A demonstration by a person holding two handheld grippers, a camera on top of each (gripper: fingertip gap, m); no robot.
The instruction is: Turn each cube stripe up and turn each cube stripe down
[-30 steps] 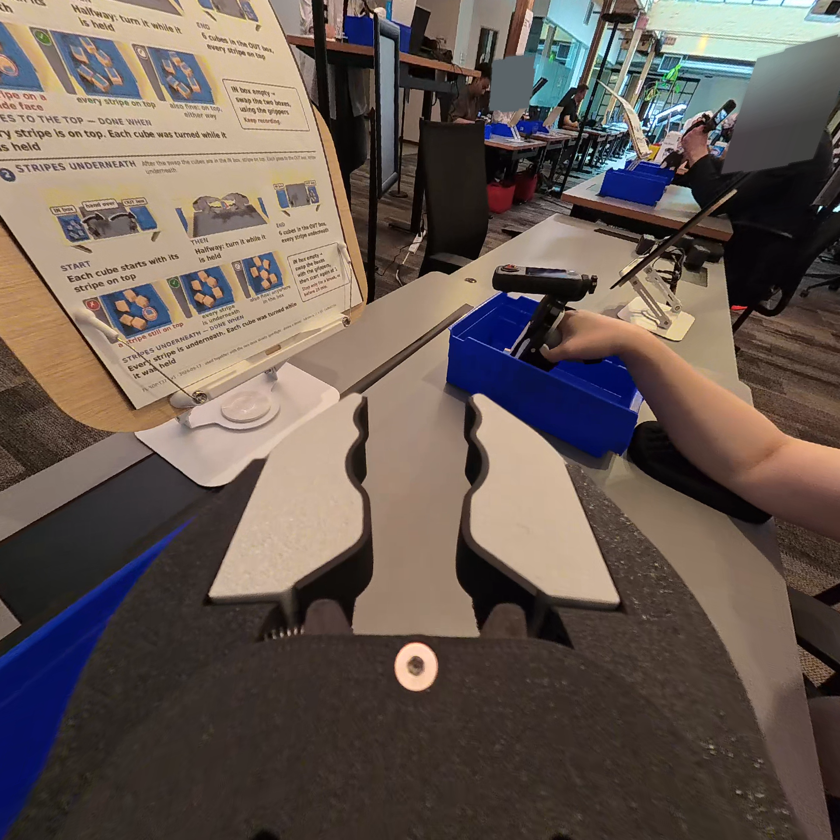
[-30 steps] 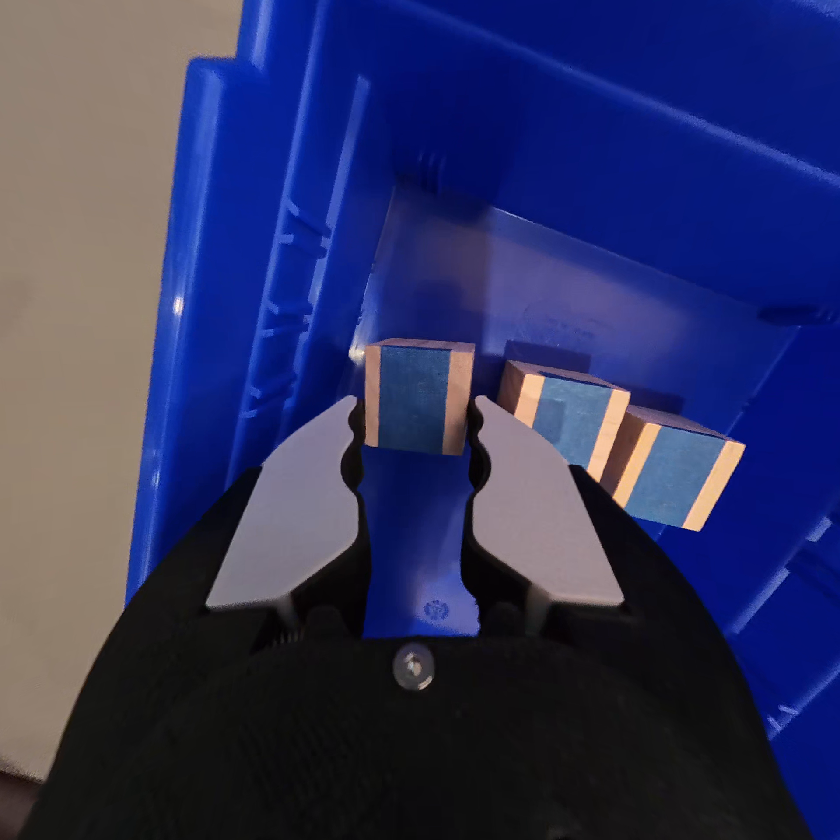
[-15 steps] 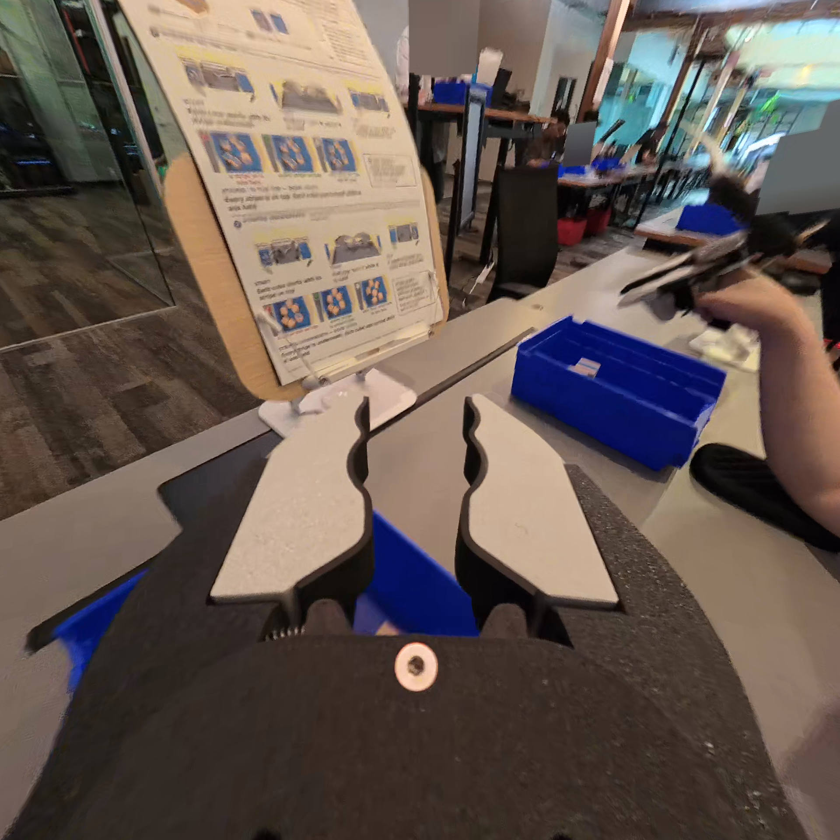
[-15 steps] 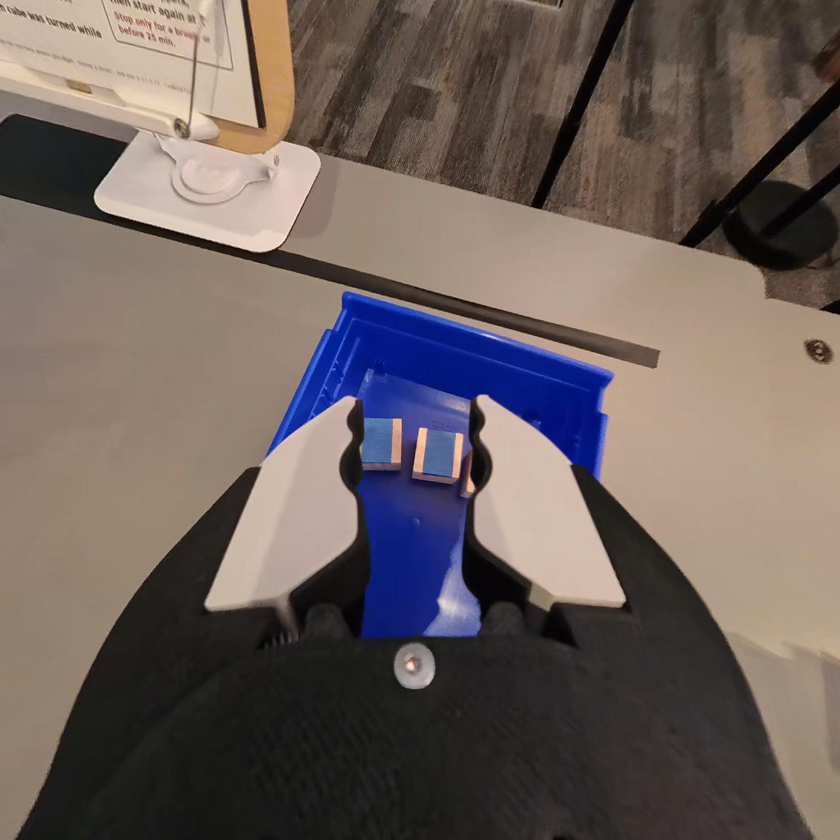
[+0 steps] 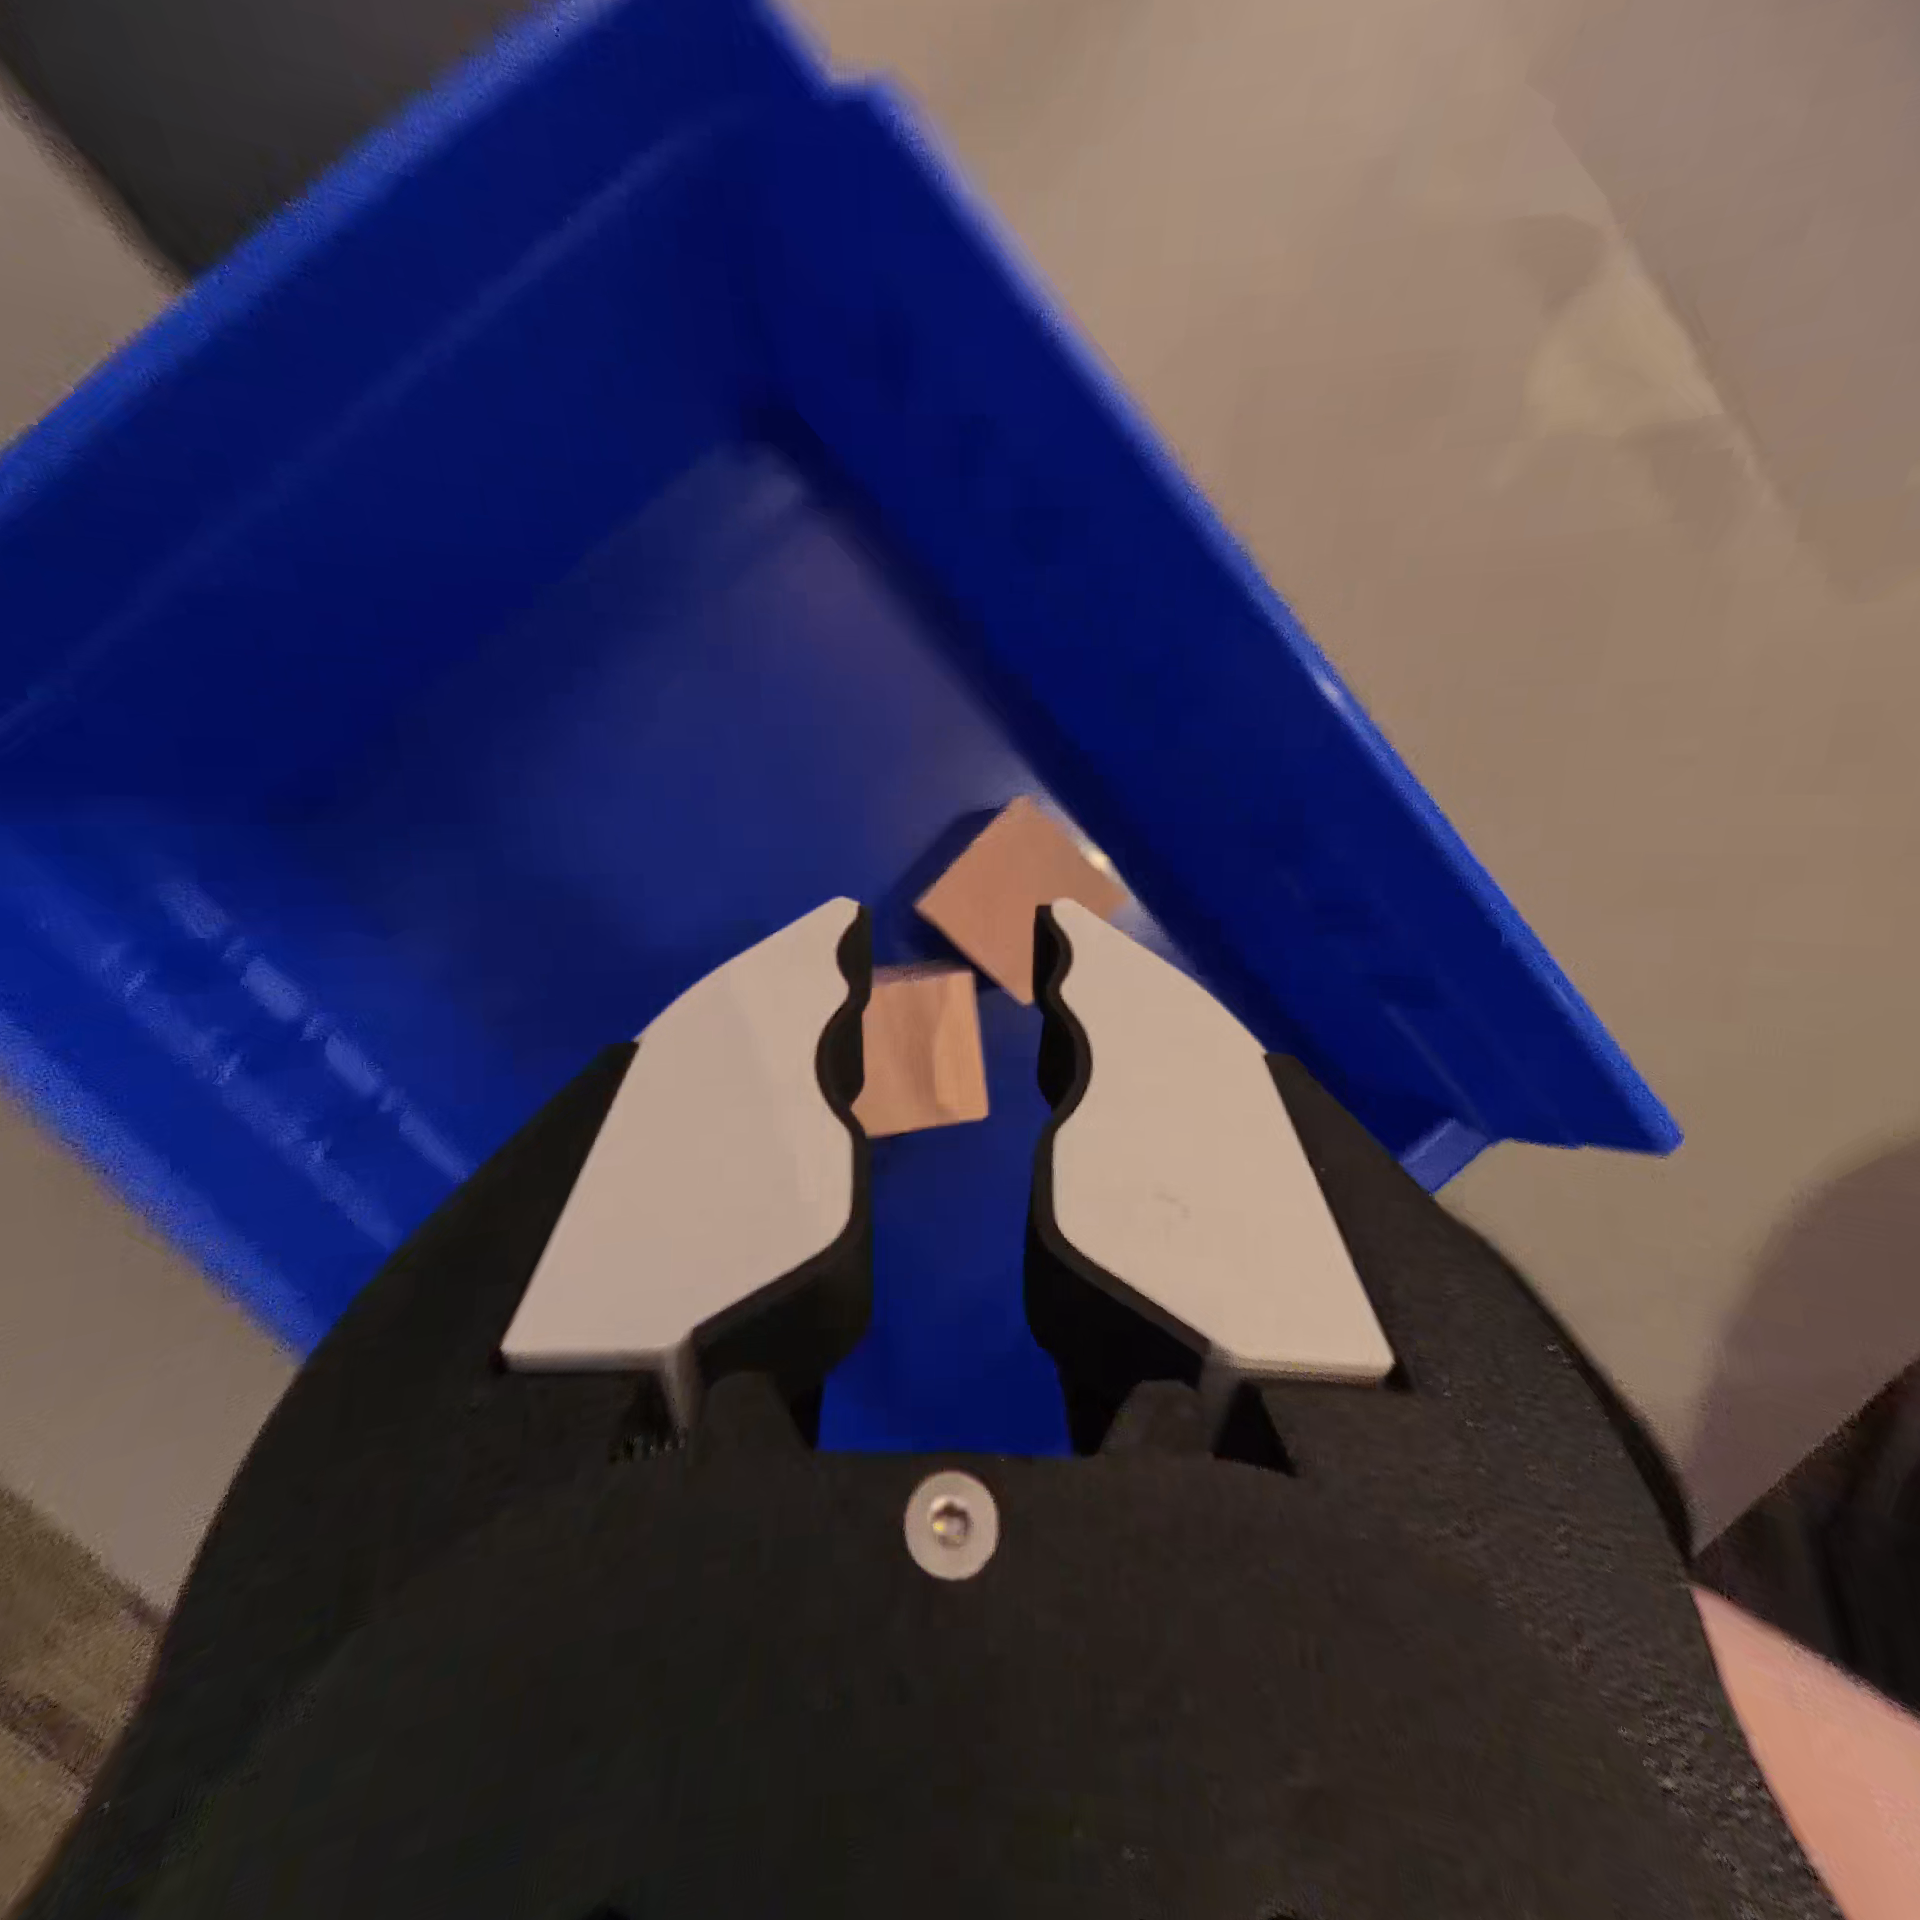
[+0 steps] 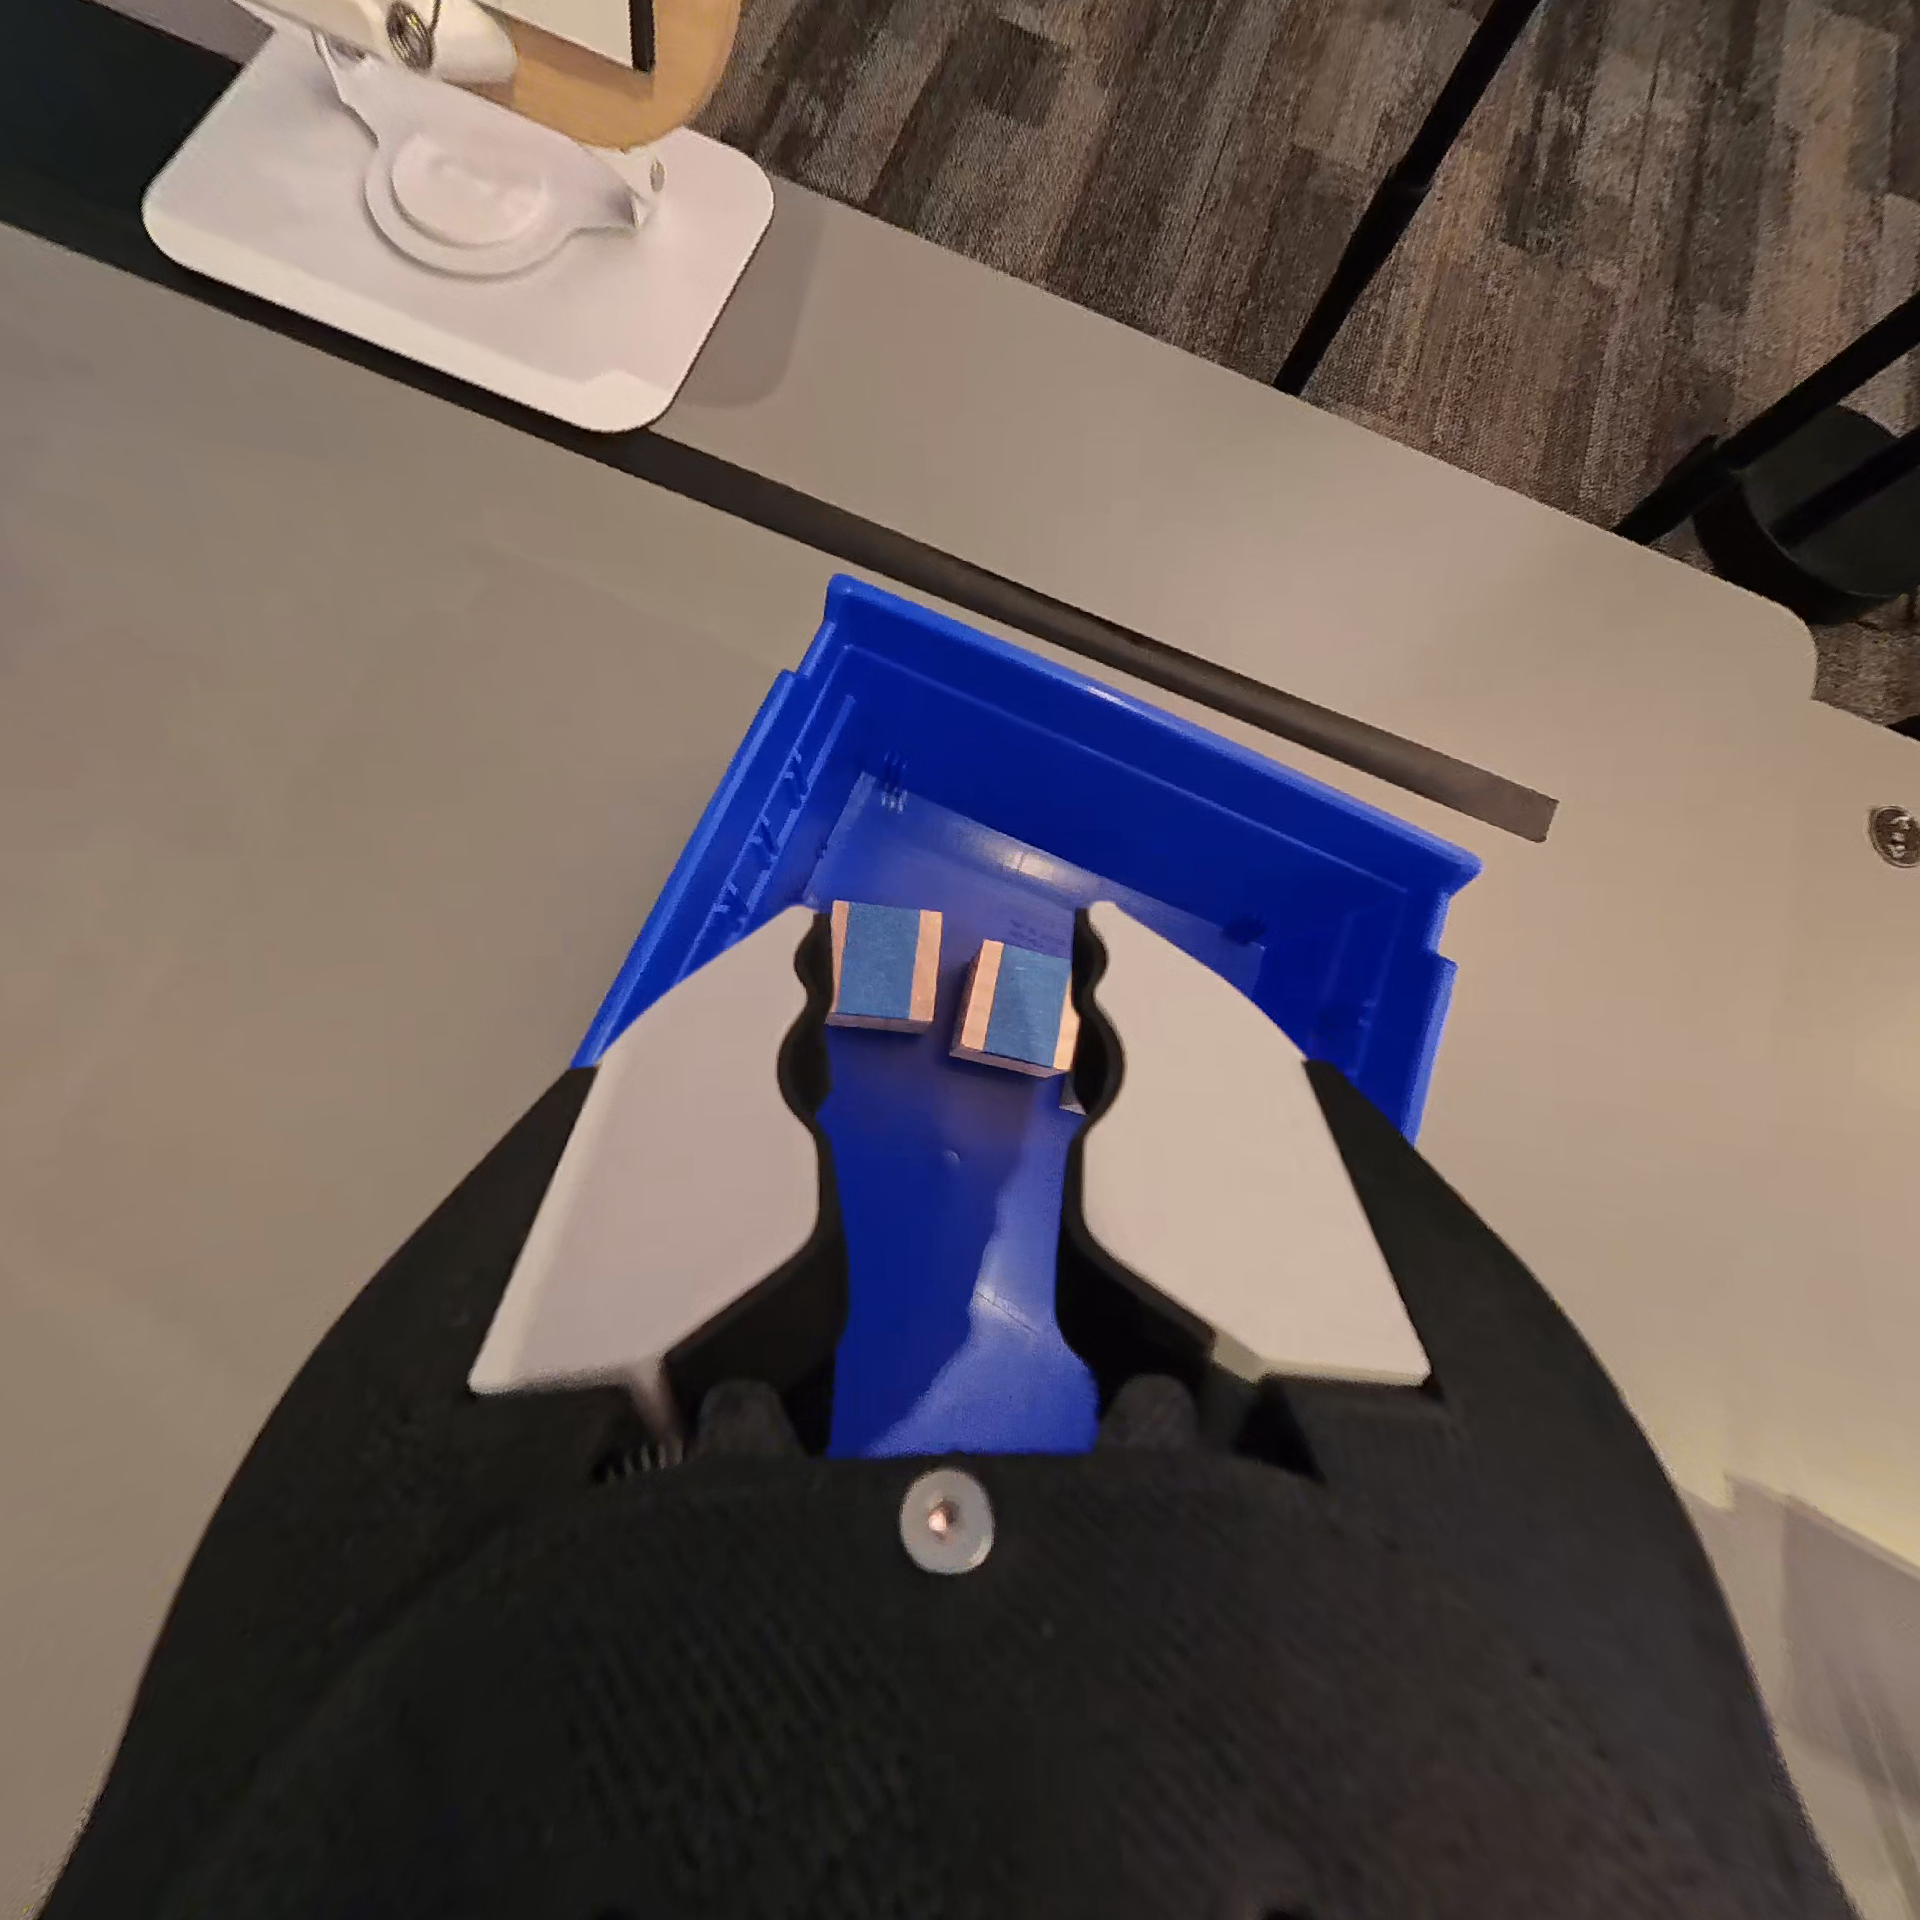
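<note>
In the left wrist view my left gripper is open and low inside a blue bin. One wooden cube with a plain face up lies between the fingers, close to the left one. A second plain-faced cube lies just beyond the tips. In the right wrist view my right gripper is open and empty, well above another blue bin. Two cubes with blue stripes up lie side by side on its floor. A sliver of a third cube shows behind the right finger.
The bins stand on a grey table. A white stand base with a wooden board sits at the far left. A black strip runs across the table behind the bin. The table edge and floor lie beyond. A person's hand shows at lower right.
My left gripper swung from facing across the room down into a blue bin over the plain-faced cubes. My right gripper rose out of its bin, leaving the striped cubes there.
</note>
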